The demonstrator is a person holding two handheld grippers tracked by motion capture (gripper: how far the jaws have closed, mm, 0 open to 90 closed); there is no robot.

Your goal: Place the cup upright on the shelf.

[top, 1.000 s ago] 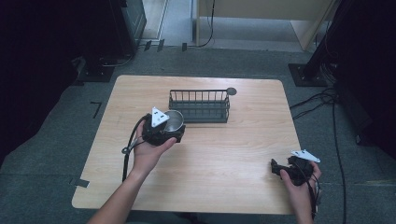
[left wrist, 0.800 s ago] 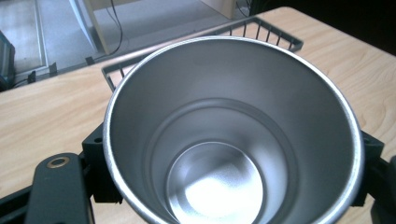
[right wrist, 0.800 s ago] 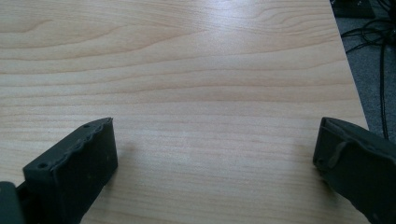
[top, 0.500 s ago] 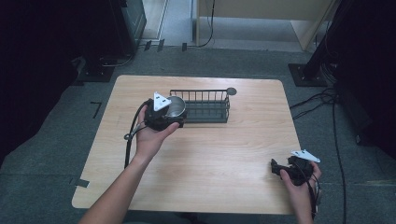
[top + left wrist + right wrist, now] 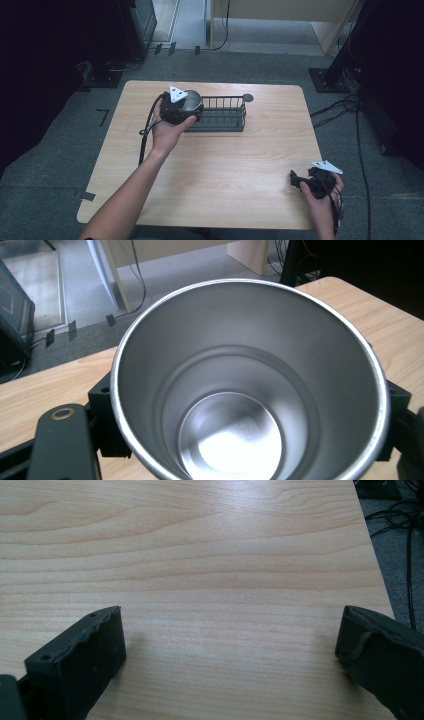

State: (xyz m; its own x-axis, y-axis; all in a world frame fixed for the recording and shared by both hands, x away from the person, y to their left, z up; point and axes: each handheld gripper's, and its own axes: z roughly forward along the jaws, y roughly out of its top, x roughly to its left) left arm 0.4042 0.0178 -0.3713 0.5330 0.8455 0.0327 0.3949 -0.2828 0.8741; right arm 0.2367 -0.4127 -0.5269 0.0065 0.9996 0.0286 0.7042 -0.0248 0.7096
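1. Left gripper [image 5: 186,106] clamped on shiny stainless-steel cup [image 5: 191,101], both jaws pressing its outer wall; cup upright, empty, held over the left end of the black wire basket [image 5: 222,116] on the light wooden counter [image 5: 225,165].
2. Likely step: setting cup into basket. Keep upright, centre inside the rails, lower straight.
3. Release only once the base seats on the wires; slick steel could slip.
4. Right gripper [image 5: 300,181] spread open, empty, low over counter's near right corner, well apart. Keep clear.

right gripper [image 5: 230,645] jaws wide apart over bare wooden table [image 5: 210,555], cables [image 5: 400,530] on grey floor off the edge
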